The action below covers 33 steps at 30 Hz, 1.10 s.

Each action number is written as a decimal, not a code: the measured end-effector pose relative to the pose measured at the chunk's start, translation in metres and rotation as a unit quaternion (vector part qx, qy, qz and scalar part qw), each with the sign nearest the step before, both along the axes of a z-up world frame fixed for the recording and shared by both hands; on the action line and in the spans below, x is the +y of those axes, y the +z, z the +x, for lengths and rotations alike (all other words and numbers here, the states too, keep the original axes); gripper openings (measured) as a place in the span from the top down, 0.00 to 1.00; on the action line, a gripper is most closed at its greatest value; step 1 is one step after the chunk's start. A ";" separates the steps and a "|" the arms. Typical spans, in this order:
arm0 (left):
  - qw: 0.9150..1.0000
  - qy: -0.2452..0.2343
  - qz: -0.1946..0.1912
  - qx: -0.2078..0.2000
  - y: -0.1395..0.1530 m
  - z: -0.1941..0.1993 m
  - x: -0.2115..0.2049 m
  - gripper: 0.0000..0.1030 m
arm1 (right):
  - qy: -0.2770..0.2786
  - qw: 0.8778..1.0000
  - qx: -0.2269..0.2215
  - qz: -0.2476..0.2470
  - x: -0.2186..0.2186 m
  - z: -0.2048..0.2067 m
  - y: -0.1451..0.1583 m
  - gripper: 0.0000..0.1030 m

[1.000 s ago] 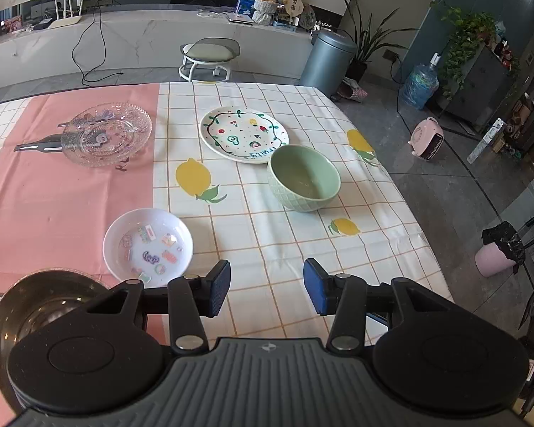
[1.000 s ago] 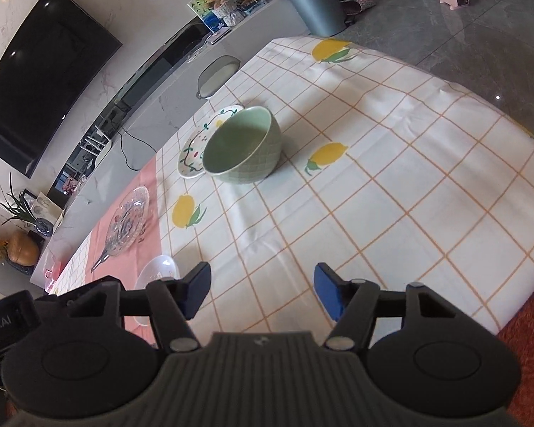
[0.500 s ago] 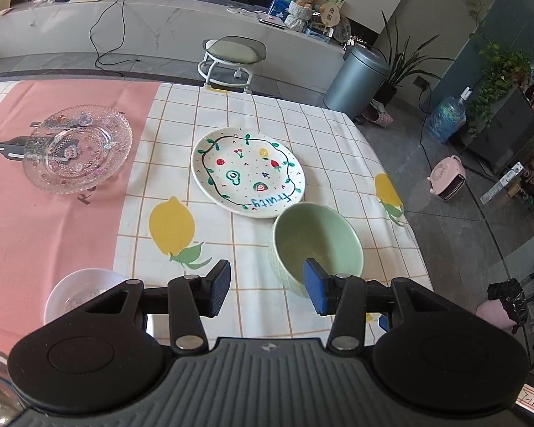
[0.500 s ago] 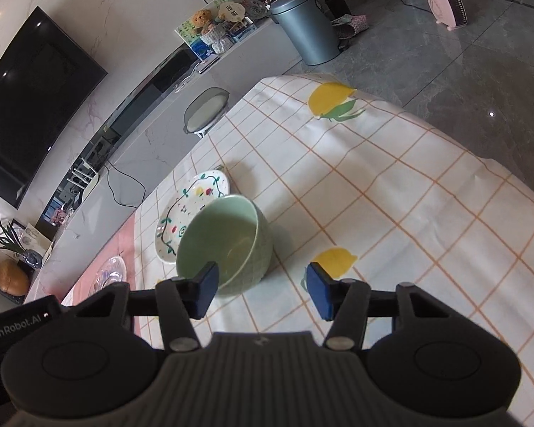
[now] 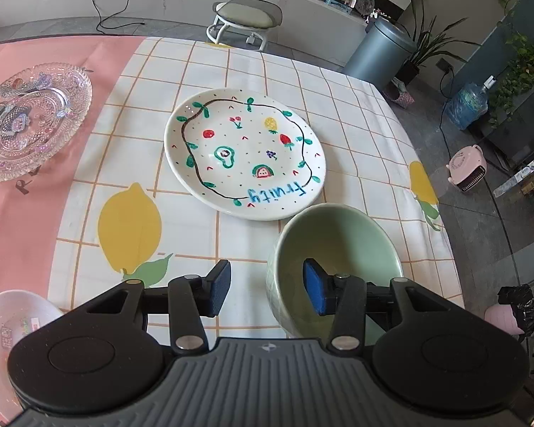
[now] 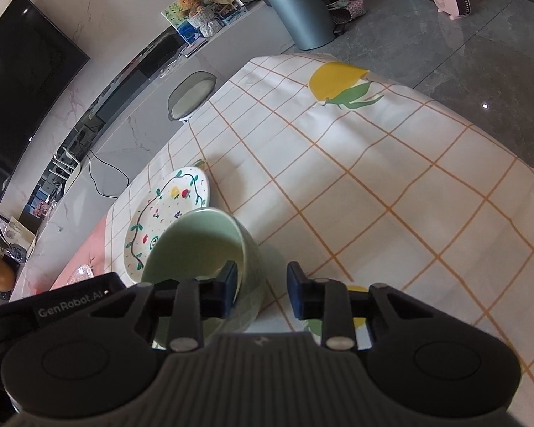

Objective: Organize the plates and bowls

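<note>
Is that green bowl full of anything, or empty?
Empty. The left wrist view looks straight into the green bowl and shows only bare glazed inside, apart from the left claw's finger dipping over its rim.

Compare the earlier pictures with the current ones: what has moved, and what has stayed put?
Both claws have closed in on the green bowl. The right claw has been closing with the bowl's wall between its fingers; the left claw straddles the rim, open. The fruit plate and glass dish stayed put.

Pale green bowl [image 5: 334,249] upright, seemingly touching the fruit-painted white plate [image 5: 244,153].
</note>
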<state>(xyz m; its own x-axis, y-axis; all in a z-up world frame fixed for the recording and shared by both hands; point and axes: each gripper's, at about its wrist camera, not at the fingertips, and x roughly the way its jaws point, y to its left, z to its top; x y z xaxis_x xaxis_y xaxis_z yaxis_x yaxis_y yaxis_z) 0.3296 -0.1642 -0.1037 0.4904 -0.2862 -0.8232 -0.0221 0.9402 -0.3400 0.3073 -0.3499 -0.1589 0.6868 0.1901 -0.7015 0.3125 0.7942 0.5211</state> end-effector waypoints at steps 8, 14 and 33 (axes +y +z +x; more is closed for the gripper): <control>1.000 -0.016 -0.005 0.007 -0.005 0.001 -0.005 0.87 | 0.012 1.000 -0.002 0.000 0.005 0.006 -0.001 0.84; 1.000 -0.021 -0.006 0.007 0.004 -0.011 -0.005 0.87 | 0.009 1.000 0.014 0.000 0.005 -0.002 0.001 0.87; 0.998 -0.007 -0.011 -0.065 0.100 -0.143 0.057 0.87 | 0.041 0.998 -0.042 0.020 0.054 -0.133 0.082 0.87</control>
<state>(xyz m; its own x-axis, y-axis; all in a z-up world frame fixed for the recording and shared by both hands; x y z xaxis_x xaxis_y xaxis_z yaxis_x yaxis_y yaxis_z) 0.1869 -0.1075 -0.0041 0.5881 -0.3113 -0.7465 0.0371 0.9323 -0.3597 0.1739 -0.2955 -0.0774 0.7238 0.2744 -0.6330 0.2022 0.7929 0.5749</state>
